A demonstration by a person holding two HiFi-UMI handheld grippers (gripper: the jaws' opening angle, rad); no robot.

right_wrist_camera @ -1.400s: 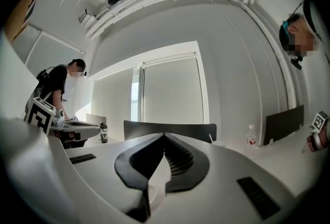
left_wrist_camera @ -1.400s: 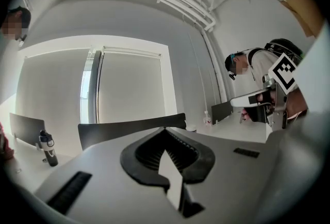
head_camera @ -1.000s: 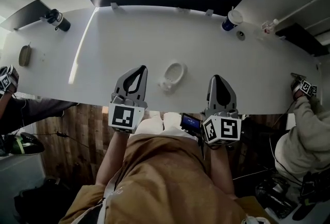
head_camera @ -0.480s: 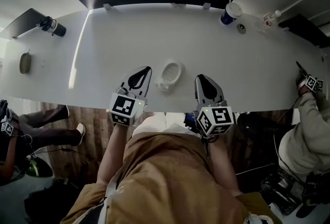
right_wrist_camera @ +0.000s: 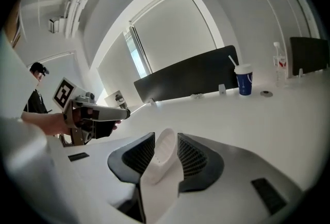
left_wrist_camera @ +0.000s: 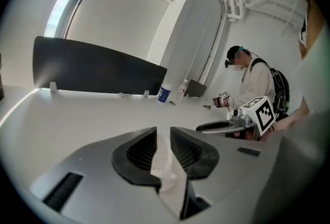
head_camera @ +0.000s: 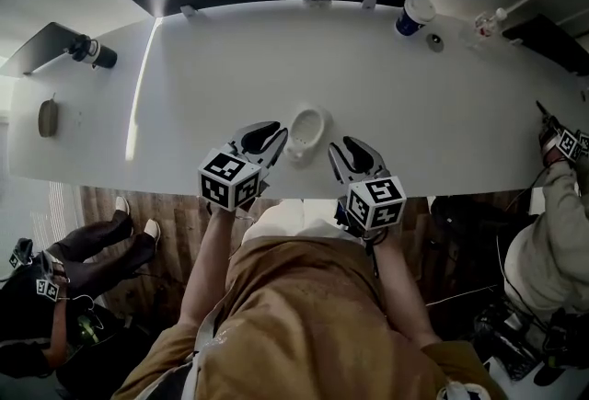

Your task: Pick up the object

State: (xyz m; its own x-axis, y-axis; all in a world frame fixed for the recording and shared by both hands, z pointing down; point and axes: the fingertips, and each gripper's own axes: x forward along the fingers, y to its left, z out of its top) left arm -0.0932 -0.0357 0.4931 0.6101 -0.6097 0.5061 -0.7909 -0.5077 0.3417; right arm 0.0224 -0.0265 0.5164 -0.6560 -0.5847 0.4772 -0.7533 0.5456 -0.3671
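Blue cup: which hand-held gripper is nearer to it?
Right. The right hand-held gripper sits at the near edge, left of the blue cup; the left hand-held gripper is farther left, beyond the white object. Both jaw pairs have just been opening, nothing gripped between them.

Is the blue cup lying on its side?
No, the blue cup stands upright on the white table, its straw pointing up.

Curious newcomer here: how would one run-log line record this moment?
left tool: jaws just opening, nothing gripped | right tool: same | white object: on table, between the tools, not lifted
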